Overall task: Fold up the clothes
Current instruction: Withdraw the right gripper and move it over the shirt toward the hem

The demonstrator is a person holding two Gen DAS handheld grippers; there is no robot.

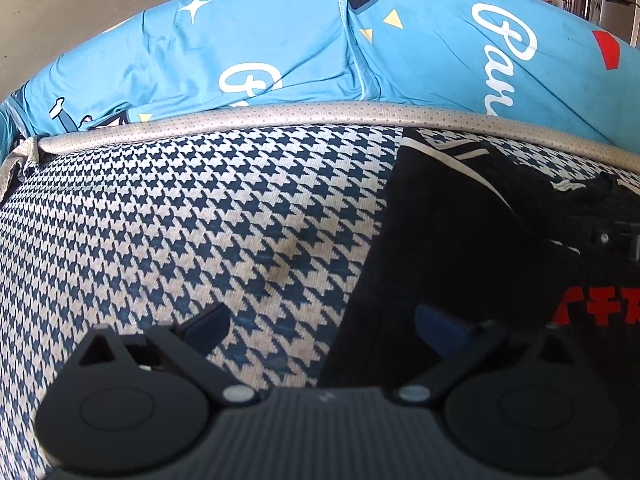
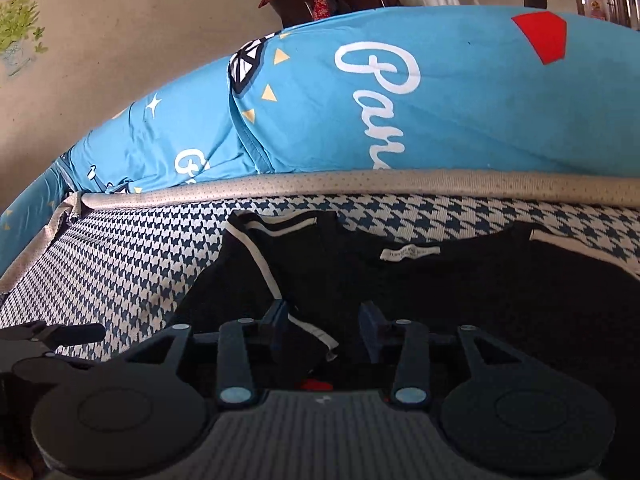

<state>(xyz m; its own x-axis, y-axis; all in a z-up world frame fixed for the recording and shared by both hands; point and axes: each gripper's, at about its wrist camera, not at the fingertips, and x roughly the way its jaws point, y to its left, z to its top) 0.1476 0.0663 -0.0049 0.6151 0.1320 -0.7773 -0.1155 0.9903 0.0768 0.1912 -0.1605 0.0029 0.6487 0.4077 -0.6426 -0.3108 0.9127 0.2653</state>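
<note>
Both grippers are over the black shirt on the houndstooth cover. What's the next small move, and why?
Probably lower the right gripper and close on the white-striped sleeve. Its jaws stand apart with that sleeve's edge between them, not pinched. The left gripper is open at the shirt edge, holding nothing.

A black garment with white stripes and red lettering (image 1: pixel 472 240) lies on a navy-and-white houndstooth mat edged in grey dotted piping (image 1: pixel 160 220), beside a sky-blue bedsheet printed with white script, yellow triangles and red patches (image 1: pixel 280 40).
</note>
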